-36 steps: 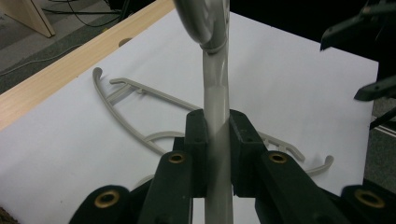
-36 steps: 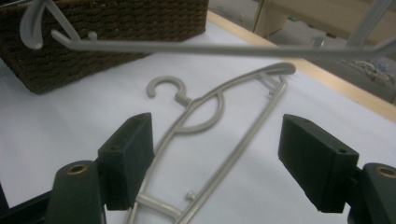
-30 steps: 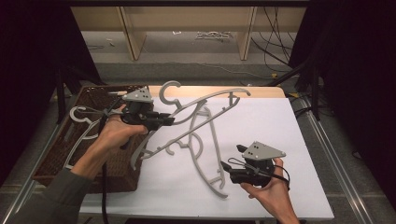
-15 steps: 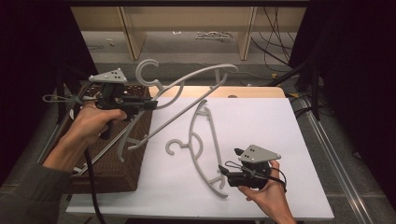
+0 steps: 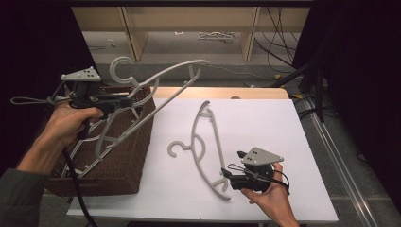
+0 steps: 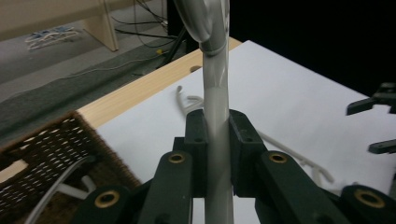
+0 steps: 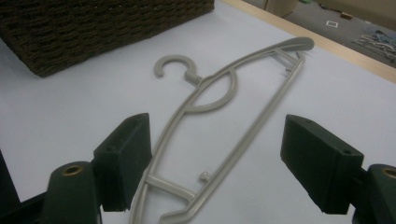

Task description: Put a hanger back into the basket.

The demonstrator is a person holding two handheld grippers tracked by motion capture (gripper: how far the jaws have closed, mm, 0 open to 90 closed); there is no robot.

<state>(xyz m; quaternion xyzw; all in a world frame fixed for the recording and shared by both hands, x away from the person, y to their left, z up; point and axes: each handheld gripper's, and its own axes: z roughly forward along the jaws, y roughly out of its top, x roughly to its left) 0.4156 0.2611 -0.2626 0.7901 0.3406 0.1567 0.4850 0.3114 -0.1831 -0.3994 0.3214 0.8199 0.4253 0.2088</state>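
Note:
My left gripper (image 5: 126,100) is shut on the bar of a grey plastic hanger (image 5: 165,78), held in the air above the brown wicker basket (image 5: 118,161). In the left gripper view the bar (image 6: 217,93) runs upright between the pressed pads of the gripper (image 6: 215,135). A second grey hanger (image 5: 208,146) lies flat on the white table top. My right gripper (image 5: 226,176) stands open just before that hanger's near end. In the right gripper view this hanger (image 7: 233,107) stretches away between the wide-apart jaws of the gripper (image 7: 218,145), untouched.
Another pale hanger (image 5: 94,142) lies inside the basket, which stands at the table's left end. A bare wooden strip (image 5: 222,92) edges the far side of the white sheet. Shelf legs and cables (image 5: 279,42) are on the floor beyond. Dark curtains flank both sides.
My left gripper has carried its hanger up and to the left, from over the white sheet to above the basket. The right gripper has stayed where it was, jaws open.

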